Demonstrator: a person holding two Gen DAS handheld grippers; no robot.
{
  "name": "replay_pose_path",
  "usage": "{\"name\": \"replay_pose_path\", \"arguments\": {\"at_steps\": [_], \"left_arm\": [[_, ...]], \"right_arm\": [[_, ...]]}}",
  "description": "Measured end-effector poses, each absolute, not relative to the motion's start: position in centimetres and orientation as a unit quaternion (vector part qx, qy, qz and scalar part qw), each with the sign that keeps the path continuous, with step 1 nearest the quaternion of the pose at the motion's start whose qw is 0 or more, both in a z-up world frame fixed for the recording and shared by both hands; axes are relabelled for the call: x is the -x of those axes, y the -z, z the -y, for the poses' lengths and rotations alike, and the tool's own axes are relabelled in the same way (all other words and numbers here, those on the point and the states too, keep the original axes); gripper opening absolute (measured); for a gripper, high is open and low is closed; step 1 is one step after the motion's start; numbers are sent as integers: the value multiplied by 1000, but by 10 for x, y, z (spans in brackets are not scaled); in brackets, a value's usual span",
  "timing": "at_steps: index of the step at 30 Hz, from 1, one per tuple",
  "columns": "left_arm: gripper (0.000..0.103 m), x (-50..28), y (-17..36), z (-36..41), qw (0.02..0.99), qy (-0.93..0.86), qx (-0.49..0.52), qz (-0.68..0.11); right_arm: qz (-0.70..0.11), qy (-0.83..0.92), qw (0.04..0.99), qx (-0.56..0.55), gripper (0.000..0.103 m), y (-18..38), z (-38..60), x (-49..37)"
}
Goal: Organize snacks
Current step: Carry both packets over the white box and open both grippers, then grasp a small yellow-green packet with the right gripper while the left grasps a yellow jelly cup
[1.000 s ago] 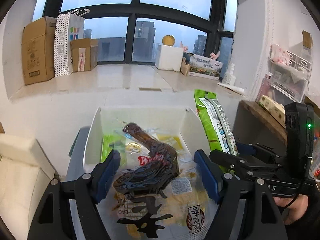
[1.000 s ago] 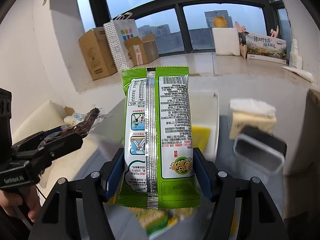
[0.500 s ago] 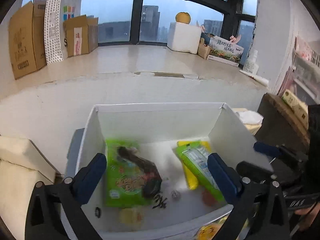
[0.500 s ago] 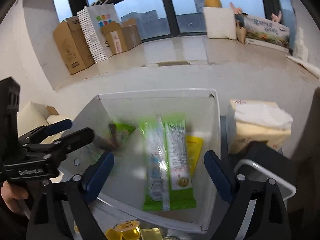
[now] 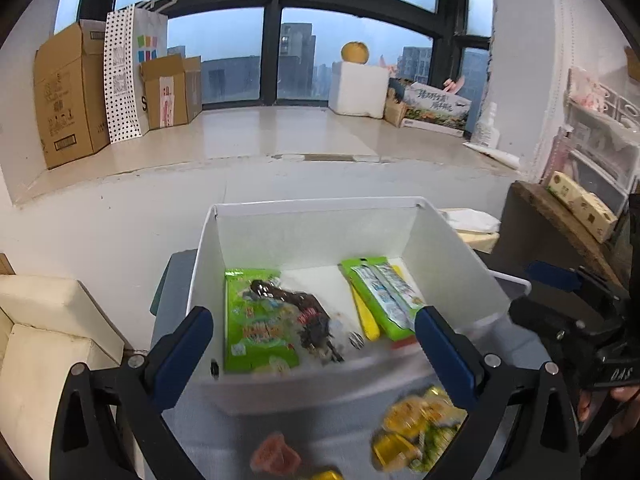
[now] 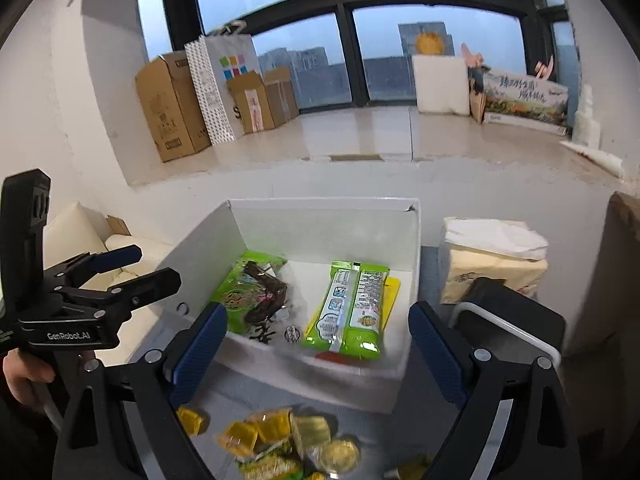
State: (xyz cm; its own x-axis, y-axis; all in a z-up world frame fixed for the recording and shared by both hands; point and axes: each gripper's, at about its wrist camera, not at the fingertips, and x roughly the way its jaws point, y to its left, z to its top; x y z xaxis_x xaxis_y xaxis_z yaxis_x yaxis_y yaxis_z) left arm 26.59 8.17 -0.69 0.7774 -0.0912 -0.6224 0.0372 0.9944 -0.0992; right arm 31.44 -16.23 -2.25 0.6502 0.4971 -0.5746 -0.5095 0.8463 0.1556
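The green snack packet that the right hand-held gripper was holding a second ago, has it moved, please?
Yes. The green snack packet has dropped from between the fingers into the white box, lying flat by its right wall.

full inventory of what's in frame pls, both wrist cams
white bin: 1, white, centre of table
green snack packs: 2, one at each side of the bin
dark meat snack: 1, brown, on the left green pack
yellow pack: 1, under the right green pack
small wrapped sweets: a pile, yellow and green, on the table before the bin
tissue pack: 1, cream, right of the bin
cardboard boxes: brown, on the window ledge
left claw: open, empty
right claw: open, empty
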Motion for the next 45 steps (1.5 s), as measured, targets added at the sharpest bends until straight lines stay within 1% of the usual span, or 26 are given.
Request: {"name": "replay_pose_path", "arguments": {"at_steps": [3, 6, 12, 15, 18, 19, 20, 21, 29, 39, 40, 41, 42, 43, 45], "left_arm": [[103, -234, 3, -75, 946, 47, 41, -319], [103, -202, 6, -69, 945, 60, 51, -317], [103, -139, 26, -60, 941, 87, 91, -314], [103, -111, 38, -52, 943, 75, 82, -312], [103, -97, 53, -46, 938, 68, 76, -331], [103, -94, 57, -47, 936, 68, 78, -336], [103, -92, 61, -47, 934, 64, 80, -342], [103, -91, 64, -48, 932, 58, 80, -348], [103, -88, 76, -54, 928, 26, 60, -367], [103, -113, 95, -61, 922, 6, 54, -384], [103, -117, 97, -61, 921, 3, 54, -386], [103, -120, 99, -62, 920, 3, 54, -389], [103, -125, 102, -63, 918, 3, 56, -393], [103, -131, 106, -64, 915, 6, 59, -399], [103, -139, 113, -65, 910, 10, 63, -410]], "right_arm": [[-299, -272, 915, 10, 95, 17, 180, -289], [-304, -257, 917, 9, 95, 25, 207, -264], [-357, -209, 911, -7, 95, 83, 260, -224], [-386, -197, 901, -23, 95, 110, 272, -217], [-399, -193, 896, -33, 95, 125, 272, -218], [-401, -192, 895, -34, 95, 127, 270, -221], [-399, -192, 896, -33, 98, 127, 266, -225], [-397, -195, 896, -32, 103, 128, 261, -231], [-409, -189, 892, 27, 103, 139, 229, -268], [-426, -182, 885, 48, 103, 152, 223, -281], [-426, -175, 886, 50, 102, 153, 223, -282], [-426, -178, 886, 46, 91, 153, 224, -283], [-427, -184, 885, 42, 63, 154, 225, -283], [-433, -182, 881, 45, 55, 155, 225, -284], [-429, -175, 884, 57, 52, 154, 225, -283]]}}
